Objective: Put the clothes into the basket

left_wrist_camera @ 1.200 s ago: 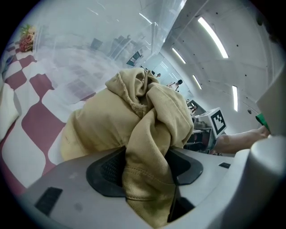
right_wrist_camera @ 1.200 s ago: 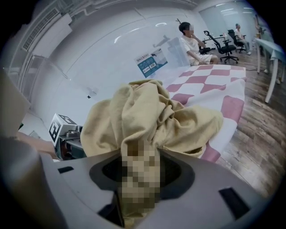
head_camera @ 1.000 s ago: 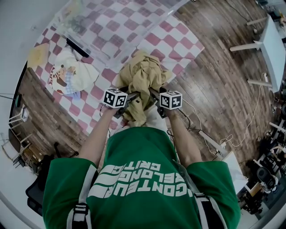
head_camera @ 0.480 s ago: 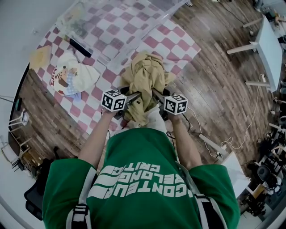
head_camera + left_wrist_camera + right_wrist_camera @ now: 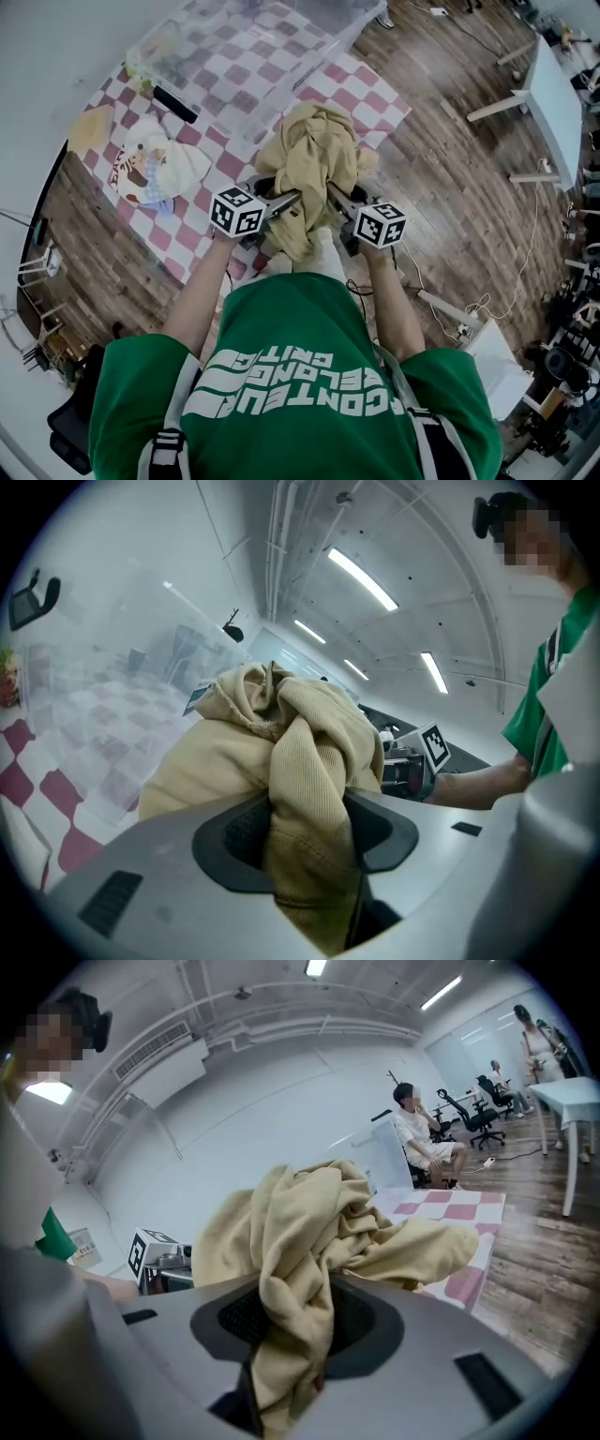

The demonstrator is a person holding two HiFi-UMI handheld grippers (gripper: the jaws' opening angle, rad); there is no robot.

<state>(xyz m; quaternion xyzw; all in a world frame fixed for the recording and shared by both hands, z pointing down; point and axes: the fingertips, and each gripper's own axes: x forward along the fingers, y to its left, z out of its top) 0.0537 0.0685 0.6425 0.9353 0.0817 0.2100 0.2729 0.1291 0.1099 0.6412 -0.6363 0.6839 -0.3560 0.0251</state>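
Between the two pairs of jaws I'm holding the tan garment [image 5: 314, 159], bunched over the near part of the checked mat [image 5: 380, 94] and short of the basket [image 5: 319, 70].

Spotter: Are both grips biting?

Me: Yes. The left gripper [image 5: 305, 829] has just been closing its jaws and is clamping a thick, ribbed fold. The right gripper [image 5: 295, 1321] has just been closing too and is pinching a softer, twisted rope of the same cloth.

Spotter: How are you planning the carry?

Me: I'm aiming to keep both pinches level and high, so the loose tail hanging under them clears the basket's near wall. I'd let go only once the bulk is over the inside. It's heavy, floppy fabric, so I'm expecting it to sag and swing.

Spotter: And the basket?

Me: It's looking like clear, stiff plastic with straight walls, and the pink checks are showing through it. A white printed garment [image 5: 155, 164] is lying crumpled on the mat off to the left, and the wooden floor [image 5: 450, 197] is showing around it.
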